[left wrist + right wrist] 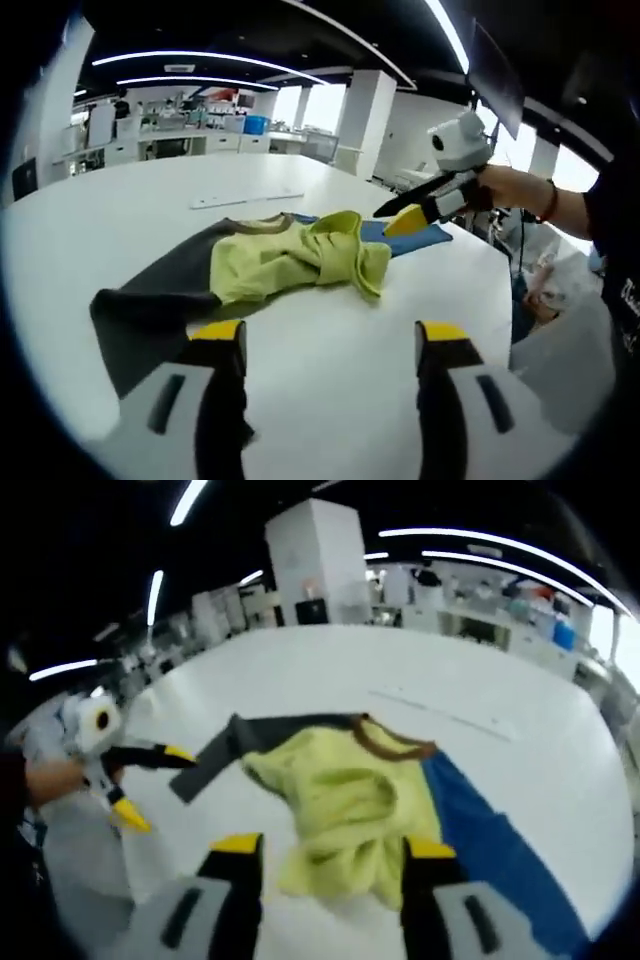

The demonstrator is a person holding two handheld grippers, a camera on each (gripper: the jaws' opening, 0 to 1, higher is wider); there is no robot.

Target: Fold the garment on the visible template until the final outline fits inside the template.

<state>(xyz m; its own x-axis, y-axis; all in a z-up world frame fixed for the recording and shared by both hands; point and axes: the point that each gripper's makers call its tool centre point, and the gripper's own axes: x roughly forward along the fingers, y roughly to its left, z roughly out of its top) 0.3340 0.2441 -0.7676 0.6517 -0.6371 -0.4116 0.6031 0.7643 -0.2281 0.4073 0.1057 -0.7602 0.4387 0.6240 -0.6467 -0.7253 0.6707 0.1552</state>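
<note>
The shirt (270, 262) lies bunched in the middle of the white counter (330, 380), well in from every edge, and it is far from flat: its yellow-green body is heaped on itself, a dark grey sleeve (150, 315) trails off to one side, and a brown collar (385, 742) shows at the top of the pile. Under it lies a blue sheet (480, 835), which I take to be the template; much of it is uncovered on one side, so the shirt sits crooked across it, not squared up inside it.

The left tongs (330, 345) hang just short of the grey sleeve with their jaws apart and nothing between them, probably lined up to take that loose sleeve and bring it in over the body. The right tongs (335, 855) stand over the crumpled yellow-green edge, jaws also apart; cloth lies between and behind the tips, but I see no pinch on it. In the left gripper view the right tongs' yellow tips sit near the blue sheet at the shirt's far side.

Judging by the heap, the folding is at an early stage: the cloth likely needs spreading before any clean fold fits the blue outline.
</note>
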